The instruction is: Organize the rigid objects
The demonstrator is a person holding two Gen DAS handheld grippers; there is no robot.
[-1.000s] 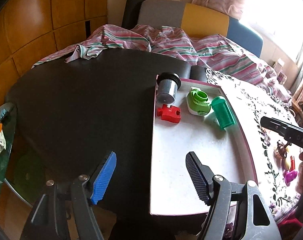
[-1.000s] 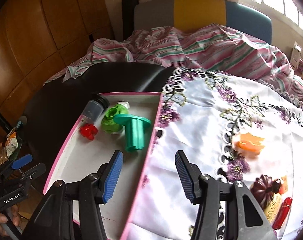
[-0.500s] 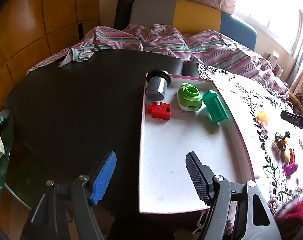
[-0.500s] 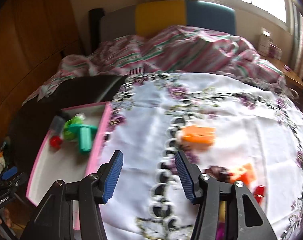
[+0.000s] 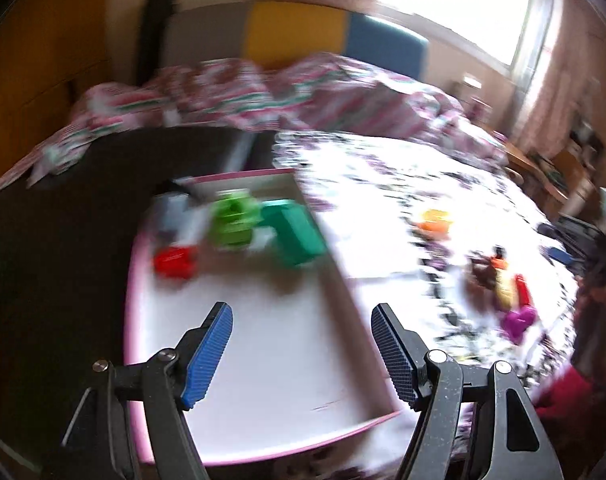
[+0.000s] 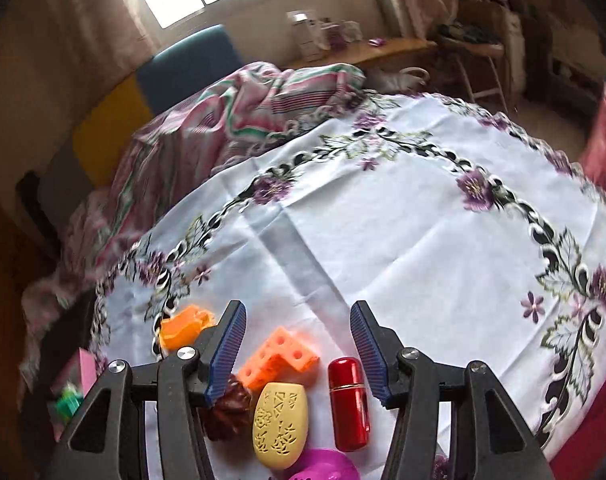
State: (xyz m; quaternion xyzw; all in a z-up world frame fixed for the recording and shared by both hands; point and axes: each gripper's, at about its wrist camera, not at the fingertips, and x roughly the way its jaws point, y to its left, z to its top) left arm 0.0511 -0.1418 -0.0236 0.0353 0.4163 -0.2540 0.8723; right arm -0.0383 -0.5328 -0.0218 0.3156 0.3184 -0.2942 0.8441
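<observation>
My left gripper (image 5: 301, 344) is open and empty above the near part of a white tray with a pink rim (image 5: 263, 360). The tray holds a red piece (image 5: 175, 261), a grey cylinder (image 5: 171, 212), a light green piece (image 5: 235, 220) and a dark green container (image 5: 293, 232); the view is blurred. My right gripper (image 6: 299, 350) is open over a cluster on the floral tablecloth (image 6: 383, 220): an orange perforated block (image 6: 279, 356), a red capsule (image 6: 348, 396), a yellow egg-shaped piece (image 6: 279, 424), a brown piece (image 6: 227, 412), a purple piece (image 6: 323, 466) and an orange piece (image 6: 183, 326).
A striped blanket (image 6: 243, 120) is bunched at the table's far side before a grey, yellow and blue headboard (image 5: 295, 36). The dark bare table (image 5: 63, 220) lies left of the tray. A wooden desk and chair (image 6: 463, 48) stand beyond.
My right gripper has swung right and down from the tray side to hover over the cluster of small pieces. My left gripper has turned right, so the tray and tablecloth slide left in view.
</observation>
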